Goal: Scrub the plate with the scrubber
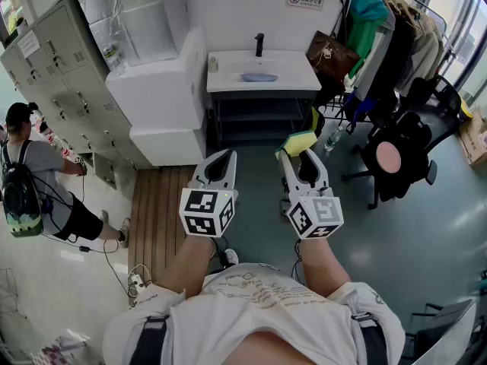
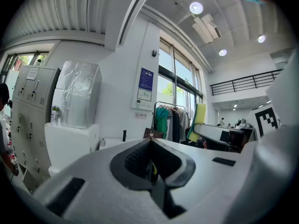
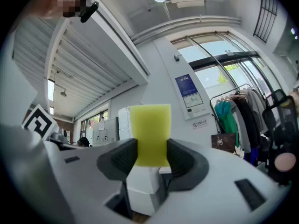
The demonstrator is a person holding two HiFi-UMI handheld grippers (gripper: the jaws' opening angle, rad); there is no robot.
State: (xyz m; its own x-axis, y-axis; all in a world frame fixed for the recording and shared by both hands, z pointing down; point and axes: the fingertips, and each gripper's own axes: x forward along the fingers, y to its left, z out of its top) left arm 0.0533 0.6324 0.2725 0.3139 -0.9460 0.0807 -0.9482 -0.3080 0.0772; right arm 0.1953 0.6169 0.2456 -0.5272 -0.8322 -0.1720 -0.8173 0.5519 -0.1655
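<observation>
A blue plate point(image 1: 259, 77) lies on the white sink counter point(image 1: 228, 80) against the far wall, well ahead of both grippers. My right gripper point(image 1: 294, 153) is shut on a yellow scrubber sponge point(image 1: 299, 141), which stands upright between its dark pads point(image 3: 122, 158). In the right gripper view the scrubber point(image 3: 150, 133) fills the gap of the right gripper point(image 3: 150, 149). My left gripper point(image 1: 222, 157) is held level beside the right one, shut with nothing in it; in its own view the left gripper point(image 2: 150, 143) has its jaws together. The scrubber point(image 2: 199, 120) also shows there at the right.
A black faucet point(image 1: 259, 44) stands at the back of the counter. A clothes rack point(image 1: 396, 29) and a black chair with a pink seat point(image 1: 388, 157) stand at the right. White cabinets point(image 1: 160, 97) and grey lockers point(image 1: 61, 74) line the left, where a person with a backpack point(image 1: 23, 188) stands.
</observation>
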